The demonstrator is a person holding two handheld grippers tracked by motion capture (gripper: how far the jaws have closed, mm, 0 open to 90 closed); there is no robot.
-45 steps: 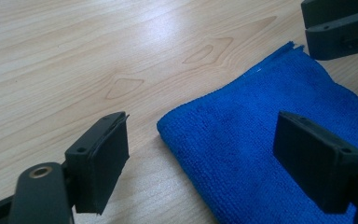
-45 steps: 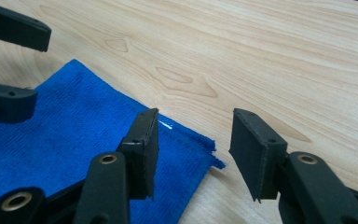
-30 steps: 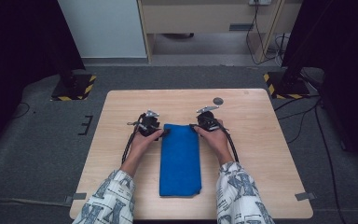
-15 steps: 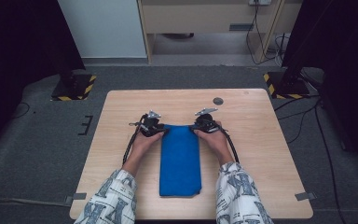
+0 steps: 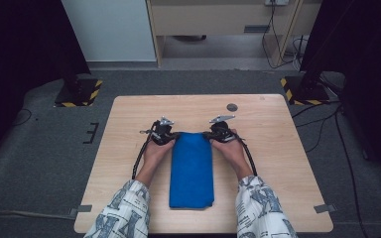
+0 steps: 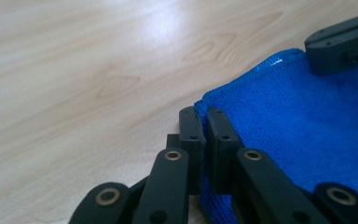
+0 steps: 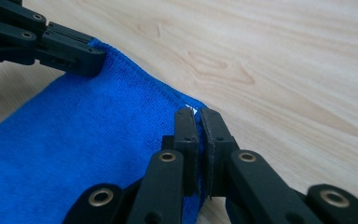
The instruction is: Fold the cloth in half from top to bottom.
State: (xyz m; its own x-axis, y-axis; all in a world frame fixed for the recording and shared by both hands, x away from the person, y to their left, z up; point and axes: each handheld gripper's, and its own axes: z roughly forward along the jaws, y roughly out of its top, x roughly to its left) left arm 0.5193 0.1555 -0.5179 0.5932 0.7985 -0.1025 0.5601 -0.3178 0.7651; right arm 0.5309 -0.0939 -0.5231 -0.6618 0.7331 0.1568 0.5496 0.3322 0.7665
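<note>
Blue terry cloth (image 5: 192,171), folded into a long strip, lies flat near the middle of the wooden table (image 5: 278,148), its long axis running from the person's edge straight away toward the far edge. Both grippers sit at the strip's far end, one on each corner. The left gripper (image 6: 204,125) has just been closing and now pinches the far left corner between its jaws; the right gripper (image 7: 198,122) has likewise just been closing and clamps the far right corner, where a small white tag peeks out. The rest of the cloth trails back from the two grips toward the person, between the patterned sleeves (image 5: 124,213). Neither hand is nearer; they hold level with each other. A likely next move is a lift, folding the far end back. No writing or brand is legible anywhere.
</note>
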